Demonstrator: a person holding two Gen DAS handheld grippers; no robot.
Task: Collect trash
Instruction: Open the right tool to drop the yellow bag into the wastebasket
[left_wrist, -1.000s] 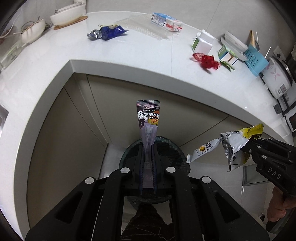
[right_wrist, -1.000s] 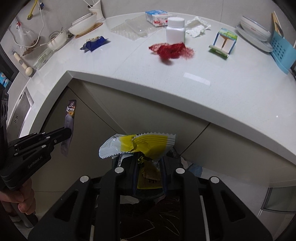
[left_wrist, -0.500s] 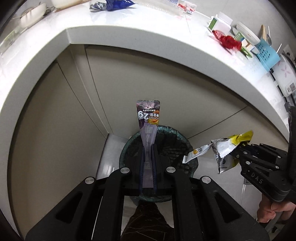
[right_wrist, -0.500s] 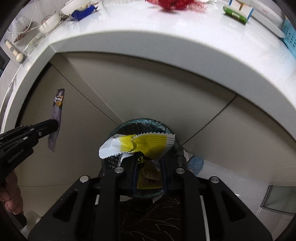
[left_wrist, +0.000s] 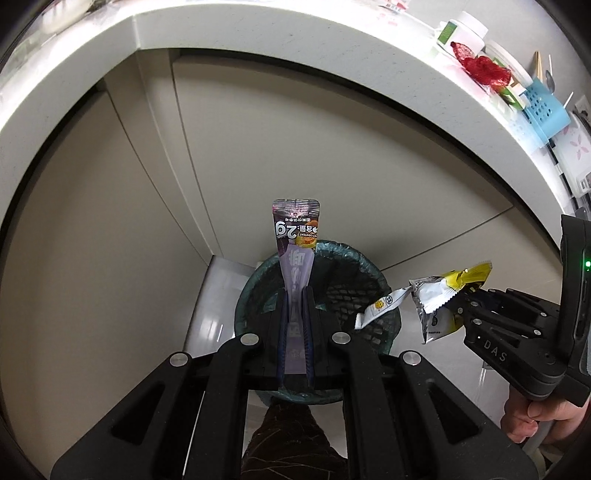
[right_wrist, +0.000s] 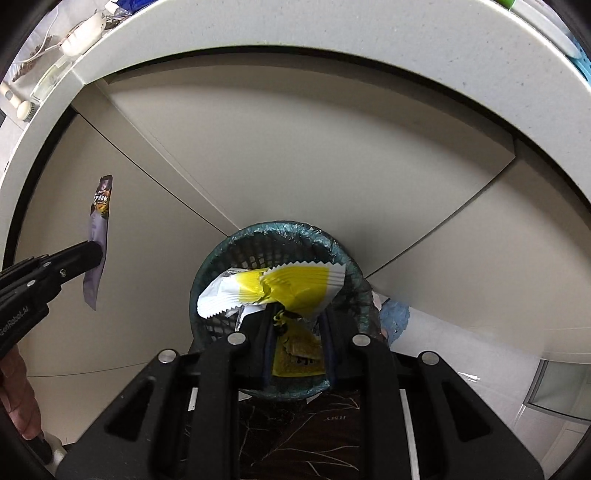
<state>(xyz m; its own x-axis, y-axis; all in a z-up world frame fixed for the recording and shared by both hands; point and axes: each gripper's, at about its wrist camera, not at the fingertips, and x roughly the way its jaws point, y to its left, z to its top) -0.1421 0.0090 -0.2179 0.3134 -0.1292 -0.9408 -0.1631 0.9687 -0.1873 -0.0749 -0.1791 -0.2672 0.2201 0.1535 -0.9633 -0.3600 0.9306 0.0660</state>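
My left gripper (left_wrist: 295, 295) is clamped on a purple sachet (left_wrist: 296, 236) that stands upright between the fingers, above the rim of the mesh waste bin (left_wrist: 373, 280) with its green liner. My right gripper (right_wrist: 295, 314) pinches a crumpled yellow-and-white wrapper (right_wrist: 291, 282) directly over that bin — jaws closed on it. Red wrapper (left_wrist: 484, 68) sits on the counter (left_wrist: 332, 40).
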